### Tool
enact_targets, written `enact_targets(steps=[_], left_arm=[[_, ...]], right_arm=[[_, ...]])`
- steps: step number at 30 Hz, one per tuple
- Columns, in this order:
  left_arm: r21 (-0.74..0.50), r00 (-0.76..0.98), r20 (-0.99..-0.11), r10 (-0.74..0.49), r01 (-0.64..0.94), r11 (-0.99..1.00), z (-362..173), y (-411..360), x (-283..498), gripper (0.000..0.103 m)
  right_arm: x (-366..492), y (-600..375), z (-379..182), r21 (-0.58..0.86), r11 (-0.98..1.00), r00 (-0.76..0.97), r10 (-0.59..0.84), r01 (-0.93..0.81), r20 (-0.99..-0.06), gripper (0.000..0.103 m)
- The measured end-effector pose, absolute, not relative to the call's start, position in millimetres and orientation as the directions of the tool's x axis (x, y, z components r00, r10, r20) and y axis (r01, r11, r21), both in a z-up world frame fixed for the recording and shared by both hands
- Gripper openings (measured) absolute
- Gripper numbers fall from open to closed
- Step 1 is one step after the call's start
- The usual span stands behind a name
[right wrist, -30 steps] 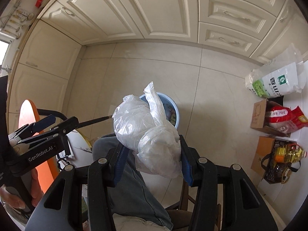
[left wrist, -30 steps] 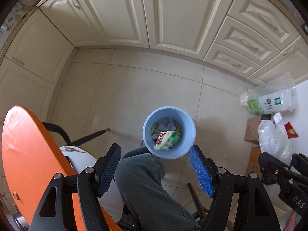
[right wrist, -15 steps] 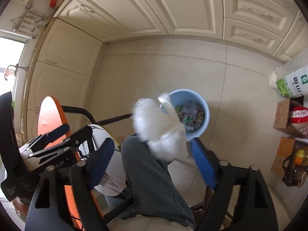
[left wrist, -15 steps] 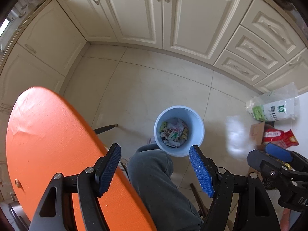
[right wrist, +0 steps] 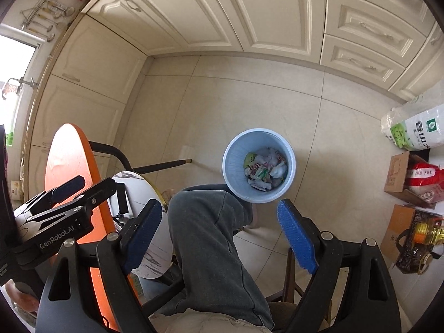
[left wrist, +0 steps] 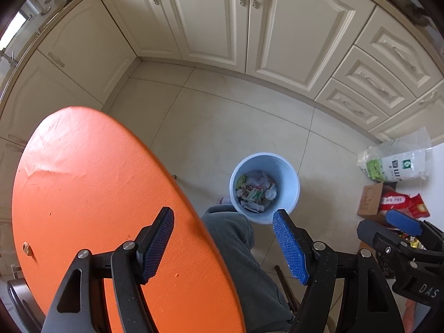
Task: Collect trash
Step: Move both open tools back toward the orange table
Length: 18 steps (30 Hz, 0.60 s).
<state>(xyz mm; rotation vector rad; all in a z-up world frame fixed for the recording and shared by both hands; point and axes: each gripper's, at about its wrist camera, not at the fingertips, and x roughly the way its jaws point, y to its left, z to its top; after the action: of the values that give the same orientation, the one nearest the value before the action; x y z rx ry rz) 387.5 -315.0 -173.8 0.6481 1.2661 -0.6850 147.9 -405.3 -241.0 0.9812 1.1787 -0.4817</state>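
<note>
Left gripper [left wrist: 223,245]: we see the jaws spread wide, nothing betw. the blue ribbed pads [left wrist: 290,245]; it points steeply down over the near edge of the round orange tabletop [left wrist: 91,194] and the person's knee.
Right gripper [right wrist: 219,233]: jaws spread wider than the left's, empty; blue pads either side of the person's grey trouser leg [right wrist: 211,238], not touching it.
Trash bin: light-blue round plastic bin [right wrist: 231,163] upright on the floor, just beyond the knee; in the left view the same bin [left wrist: 291,174] sits far-right of the tabletop edge.
Trash: crumpled white plastic and printed wrappers [right wrist: 263,169] lie inside the bin, well below the rim; same heap seen in the left view [left wrist: 256,191].
Floor: beige glossy tiles [right wrist: 249,105], cream cabinet doors [left wrist: 211,16] along the far side.
Right side: white sack w/ green print [right wrist: 416,130] lying on the floor; near it a brown cardboard box [right wrist: 399,172] holding a red packet [right wrist: 421,174]; nearer still a dark basket w/ a yellow-liquid bottle [right wrist: 424,230].
Left side: a white marbled round seat [right wrist: 149,222] partly under the tabletop, beside the leg.
Other tool: from the right view we see the left gripper's black body [right wrist: 55,216] over the tabletop edge.
</note>
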Motion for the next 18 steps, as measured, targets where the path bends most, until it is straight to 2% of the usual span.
enact_targets(steps=[18], left_arm=[[0.051, 0.268, -0.949, -0.167, 0.653, 0.756, -94.2, -170.3, 383.7, 0.069]], right_arm=[[212.0, -324.1, -177.5, 0.37, 0.698, 0.403, 0.126, 0.613, -0.906, 0.089]])
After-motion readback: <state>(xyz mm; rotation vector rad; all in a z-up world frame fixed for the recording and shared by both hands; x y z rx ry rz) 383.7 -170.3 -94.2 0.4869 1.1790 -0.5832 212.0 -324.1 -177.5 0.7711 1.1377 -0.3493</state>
